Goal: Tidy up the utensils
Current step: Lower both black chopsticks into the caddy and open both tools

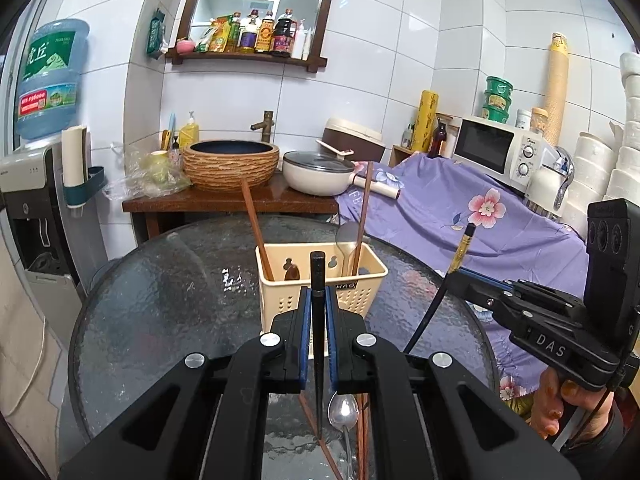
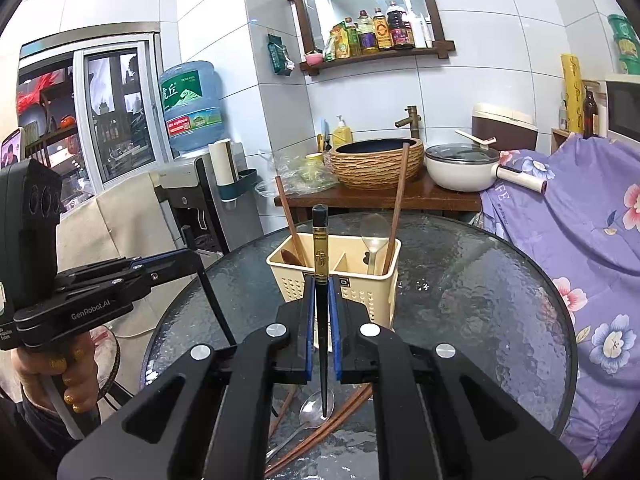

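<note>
A round glass table (image 1: 160,320) is standing in a white-tiled kitchen corner, with a stone basin (image 1: 231,164) and a lidded pan (image 1: 316,172) on the wooden counter behind. Near the table's middle a cream utensil caddy (image 1: 320,280) is holding two wooden chopsticks (image 1: 256,236) and a spoon. The left gripper (image 1: 319,300) is pinching a black chopstick (image 1: 318,320) upright; the right gripper (image 2: 322,296) is clamping a gold-banded black chopstick (image 2: 320,248). A metal spoon (image 2: 316,408) and more wooden chopsticks are lying on the glass beneath.
</note>
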Tool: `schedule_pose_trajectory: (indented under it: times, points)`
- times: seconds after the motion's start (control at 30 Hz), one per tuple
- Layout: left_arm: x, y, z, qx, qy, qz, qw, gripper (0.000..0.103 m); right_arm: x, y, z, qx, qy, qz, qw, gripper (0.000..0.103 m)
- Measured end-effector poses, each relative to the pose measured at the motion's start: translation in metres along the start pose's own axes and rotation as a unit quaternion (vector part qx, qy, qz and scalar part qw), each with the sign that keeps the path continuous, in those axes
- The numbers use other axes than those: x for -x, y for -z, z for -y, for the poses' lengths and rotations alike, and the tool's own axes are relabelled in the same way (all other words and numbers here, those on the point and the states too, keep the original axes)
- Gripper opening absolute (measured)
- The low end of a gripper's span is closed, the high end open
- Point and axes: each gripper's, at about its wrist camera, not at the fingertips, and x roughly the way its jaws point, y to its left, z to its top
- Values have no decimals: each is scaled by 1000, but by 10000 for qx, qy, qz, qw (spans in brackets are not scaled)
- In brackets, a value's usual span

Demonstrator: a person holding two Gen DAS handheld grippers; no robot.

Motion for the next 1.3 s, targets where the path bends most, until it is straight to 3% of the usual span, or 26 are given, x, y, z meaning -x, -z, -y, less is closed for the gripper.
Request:
schedule_pose_trajectory:
  times: [0.3,0.53,0.67,0.87,1.07,1.3]
  points:
    - [6,-25,5,-131,140,118,9997,7,3,-25,4,9,-126,13,9999,7]
    - [24,-82,16,-347,262,448,9980,7,18,-80,-4,154,-201,308,9992,7]
    - [30,-121,23,-487,19,732,9961,7,24,-115,-12,395,35,541,9978,7]
    - [8,-159,18,-280,-390,905,9947,7,11,-148,-17,586,408,837,9939,7]
    - [-31,-161,4,16,-622,882,9942,7,-22,-144,-12,556,503,970,9925,7]
    - [-61,-132,-4,184,-668,681,9953,7,-60,-114,3,405,574,795,9944,7]
